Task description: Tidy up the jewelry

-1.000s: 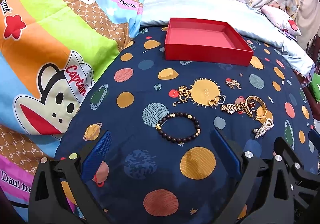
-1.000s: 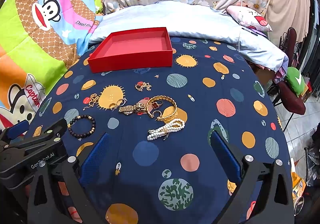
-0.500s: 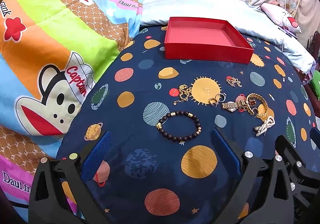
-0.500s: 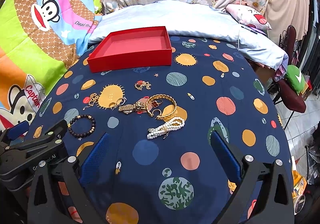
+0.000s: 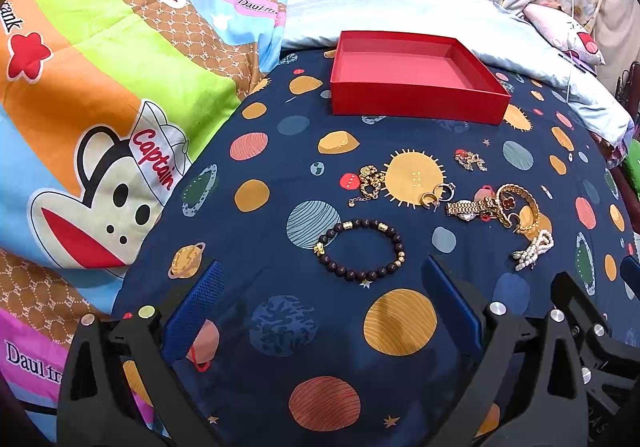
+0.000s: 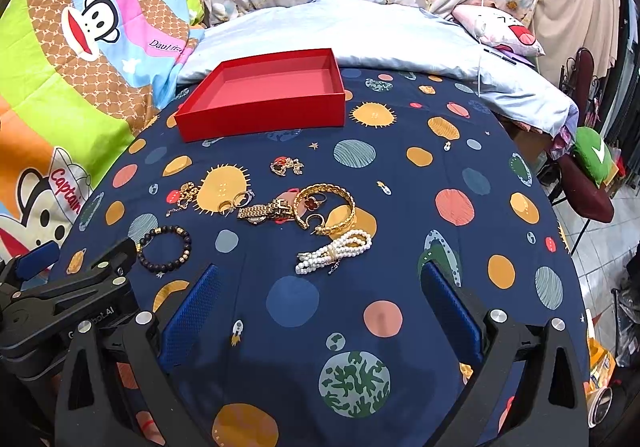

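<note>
**Closing in, nothing picked yet**

Both grippers – left gripper [image 5: 320,307], right gripper [image 6: 318,305] – spread wide, empty, have edged slightly nearer the jewelry. Dark beaded bracelet [image 5: 361,249] lies near-left; white pearl bracelet [image 6: 334,250] right. Shallow red cardboard box [image 5: 412,75] far, empty.

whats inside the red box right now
Nothing visible: the shallow red cardboard box shows only its bare pinkish floor in both views. Its near wall hides a thin strip of floor just behind it. All the jewelry, like the dark beaded bracelet, lies outside on the navy planet-print bedsheet.
</note>
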